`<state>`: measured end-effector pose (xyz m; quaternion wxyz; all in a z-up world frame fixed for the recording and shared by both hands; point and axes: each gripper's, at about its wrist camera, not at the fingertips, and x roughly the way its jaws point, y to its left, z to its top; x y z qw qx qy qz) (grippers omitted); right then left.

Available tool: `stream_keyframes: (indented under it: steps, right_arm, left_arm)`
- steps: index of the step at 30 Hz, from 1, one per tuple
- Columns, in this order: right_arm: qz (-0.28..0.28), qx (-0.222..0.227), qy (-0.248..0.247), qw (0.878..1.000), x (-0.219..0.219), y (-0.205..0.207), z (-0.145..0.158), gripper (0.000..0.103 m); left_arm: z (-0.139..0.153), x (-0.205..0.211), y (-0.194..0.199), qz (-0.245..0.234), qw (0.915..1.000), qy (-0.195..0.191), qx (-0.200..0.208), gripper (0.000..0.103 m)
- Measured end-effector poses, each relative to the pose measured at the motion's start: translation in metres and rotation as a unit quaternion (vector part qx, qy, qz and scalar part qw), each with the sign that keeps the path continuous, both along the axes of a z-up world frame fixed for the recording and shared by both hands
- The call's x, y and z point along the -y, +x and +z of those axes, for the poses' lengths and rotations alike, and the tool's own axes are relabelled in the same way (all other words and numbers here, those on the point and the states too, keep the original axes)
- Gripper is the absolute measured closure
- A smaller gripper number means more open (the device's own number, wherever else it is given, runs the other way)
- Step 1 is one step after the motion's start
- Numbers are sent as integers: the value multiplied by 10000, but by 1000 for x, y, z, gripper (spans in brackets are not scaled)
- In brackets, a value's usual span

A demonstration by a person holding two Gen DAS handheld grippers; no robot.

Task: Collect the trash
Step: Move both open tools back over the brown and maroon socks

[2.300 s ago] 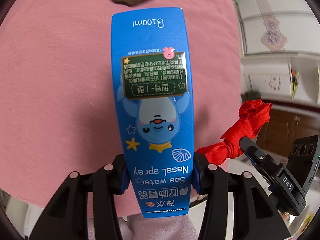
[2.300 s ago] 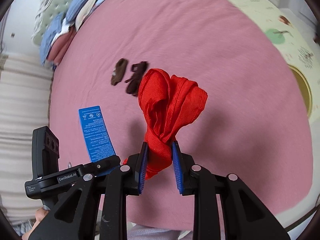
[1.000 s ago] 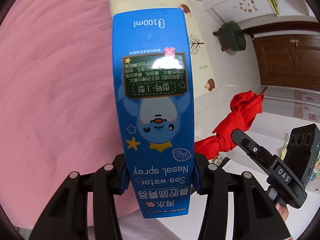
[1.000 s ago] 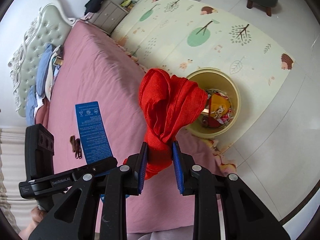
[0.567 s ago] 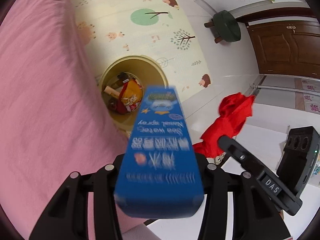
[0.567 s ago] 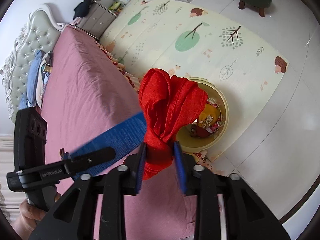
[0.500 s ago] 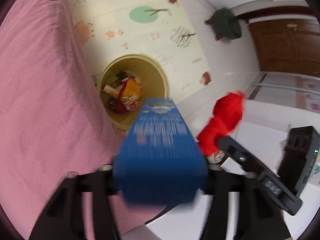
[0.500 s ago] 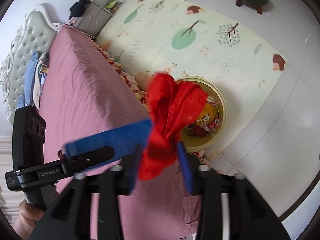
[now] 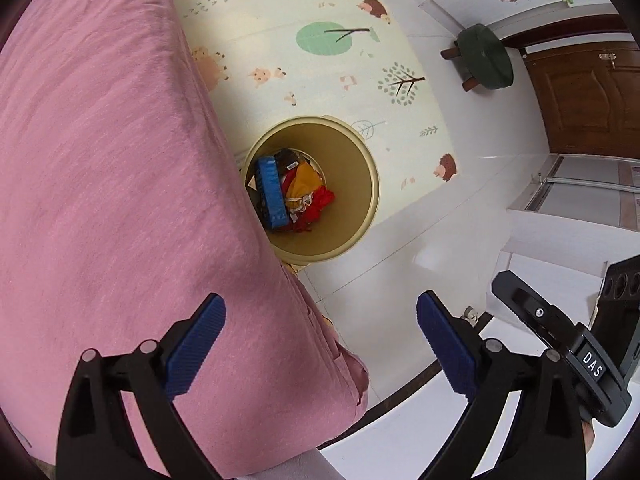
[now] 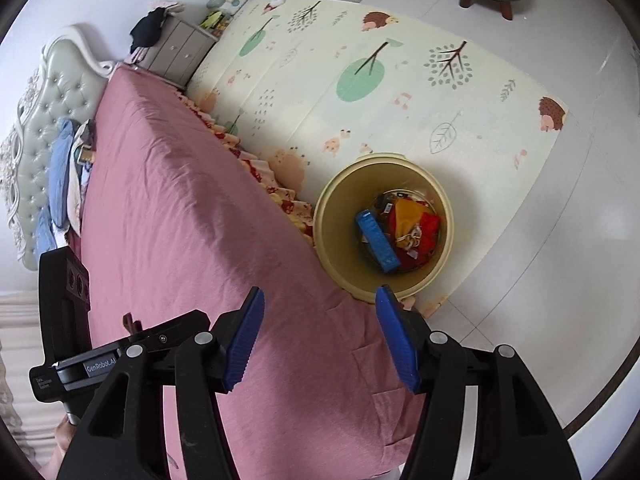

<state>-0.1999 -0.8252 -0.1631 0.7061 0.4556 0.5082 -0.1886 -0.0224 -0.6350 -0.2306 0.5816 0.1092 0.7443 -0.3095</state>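
Both the left gripper and right gripper had just been opening and stood empty above the bin, so the blue box (at nine o'clock inside) and red cloth lay dropped in it.

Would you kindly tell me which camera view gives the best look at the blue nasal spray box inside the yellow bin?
The right wrist view: the blue nasal spray box lies unobstructed in the round yellow plastic bin. In the left wrist view the same box shows beside the pink bedcover's edge, which hides part of the bin's near rim.
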Motion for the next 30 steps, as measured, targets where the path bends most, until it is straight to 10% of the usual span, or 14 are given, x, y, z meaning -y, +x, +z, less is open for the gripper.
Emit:
stream_keyframes:
  steps: [17,30]
  right_arm:
    - [1190,323,-325,9918,-130,53,46,46]
    - [1871,345,-166,9816,-293,98,33,46]
  left_arm:
    - [74,-156,6,738,9937,-551,641,7]
    - [65,-339,29,1521,9858,-298,647,7]
